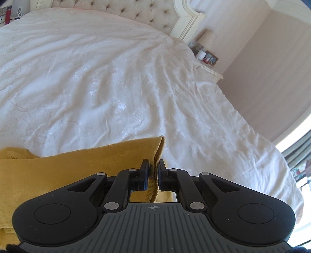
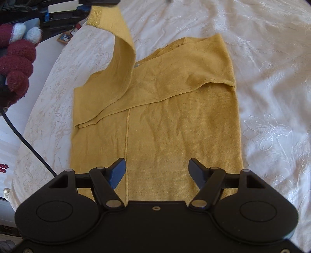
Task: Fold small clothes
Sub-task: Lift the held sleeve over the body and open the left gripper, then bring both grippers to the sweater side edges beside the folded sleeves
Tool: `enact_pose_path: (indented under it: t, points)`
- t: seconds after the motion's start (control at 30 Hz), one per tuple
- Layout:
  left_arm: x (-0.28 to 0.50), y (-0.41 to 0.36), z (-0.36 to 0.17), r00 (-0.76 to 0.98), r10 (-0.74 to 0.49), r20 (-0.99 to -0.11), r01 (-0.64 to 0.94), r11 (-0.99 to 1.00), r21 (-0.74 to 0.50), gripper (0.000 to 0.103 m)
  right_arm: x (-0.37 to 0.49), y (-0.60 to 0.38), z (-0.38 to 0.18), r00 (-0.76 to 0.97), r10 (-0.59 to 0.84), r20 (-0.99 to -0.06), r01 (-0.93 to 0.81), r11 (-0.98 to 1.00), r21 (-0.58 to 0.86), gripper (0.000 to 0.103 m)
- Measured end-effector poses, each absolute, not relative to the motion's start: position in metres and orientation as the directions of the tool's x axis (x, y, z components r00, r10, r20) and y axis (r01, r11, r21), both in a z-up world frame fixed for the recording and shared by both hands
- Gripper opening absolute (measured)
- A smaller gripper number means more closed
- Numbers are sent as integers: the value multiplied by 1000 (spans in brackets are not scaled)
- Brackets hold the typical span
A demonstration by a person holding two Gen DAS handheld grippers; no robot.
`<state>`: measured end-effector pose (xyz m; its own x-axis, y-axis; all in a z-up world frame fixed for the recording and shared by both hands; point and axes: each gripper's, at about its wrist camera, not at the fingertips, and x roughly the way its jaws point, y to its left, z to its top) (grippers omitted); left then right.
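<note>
A mustard-yellow knitted top (image 2: 175, 132) lies flat on the white bedcover (image 2: 272, 77). One sleeve is folded across its chest (image 2: 184, 77). The other sleeve (image 2: 122, 58) is lifted up and to the left, its ribbed cuff at the top of the right wrist view, where my left gripper (image 2: 98, 3) holds it. In the left wrist view my left gripper (image 1: 153, 172) is shut on a yellow fold of that sleeve (image 1: 77, 171). My right gripper (image 2: 157, 171) hovers open over the top's lower hem, with nothing between its fingers.
The bedcover (image 1: 97, 77) stretches to a tufted headboard (image 1: 136, 11). A nightstand (image 1: 208, 58) with a lamp (image 1: 209, 37) and small items stands at the bed's far right corner. Dark red fuzzy fabric (image 2: 17, 62) and a black cable (image 2: 29, 144) lie at the bed's left edge.
</note>
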<state>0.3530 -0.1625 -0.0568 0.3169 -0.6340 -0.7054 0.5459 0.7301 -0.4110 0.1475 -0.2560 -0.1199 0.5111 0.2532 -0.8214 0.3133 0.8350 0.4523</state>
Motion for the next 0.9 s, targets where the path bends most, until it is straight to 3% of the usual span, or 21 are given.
enact_pose_path:
  t: [0.07,0.17,0.3,0.47,0.7,0.9]
  points:
    - [342,-167,-57,320,-619,-717,571,730,-376,10,148,-257,-122,509,251,-823,321,833,452,74]
    - [330,-159,-57,330,-613,-718,604,722,-338,25,151,-257,-123,508,243,-826,329,832,447,74]
    - [320,-131,-71,358,-550,-754,610,749,-257,25,160,-258,-122,515,217,-829,330,843,425,74]
    - [316,-66,-109,418,-360,-834,514,851,-110,25,176,-267,-118,524,182,-832,337,853,399,74]
    - [323,20,-146,461,-97,-882,328,942,68,25,196,-265,-117,519,151,-842,358,855,374,74]
    - [337,41,-152,489,-65,-870,303,948,100,25,206,-254,-119,504,148,-851,367,855,366,74]
